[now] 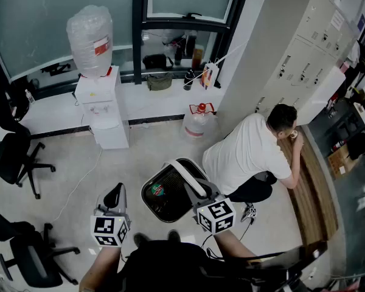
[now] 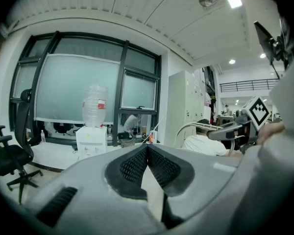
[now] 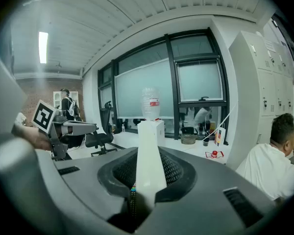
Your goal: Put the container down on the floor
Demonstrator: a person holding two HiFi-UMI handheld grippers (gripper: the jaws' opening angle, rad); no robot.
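Observation:
The container (image 1: 161, 194) is a dark, mesh-walled bin with a white rim and a white handle (image 1: 191, 182). It hangs over the pale floor in front of me. My right gripper (image 1: 202, 193) is shut on that handle. In the right gripper view the white handle (image 3: 149, 146) stands up between the dark pads of the right gripper (image 3: 148, 173). My left gripper (image 1: 115, 197) hangs to the left of the container, apart from it. In its own view the left gripper (image 2: 147, 150) has its pads meeting at the tip with nothing in them.
A person in a white shirt (image 1: 249, 156) crouches just right of the container by a wooden bench (image 1: 313, 193). A water dispenser (image 1: 102, 105) and a floor jug (image 1: 198, 121) stand behind. Office chairs (image 1: 15, 158) are at the left, and lockers (image 1: 310, 66) at the right.

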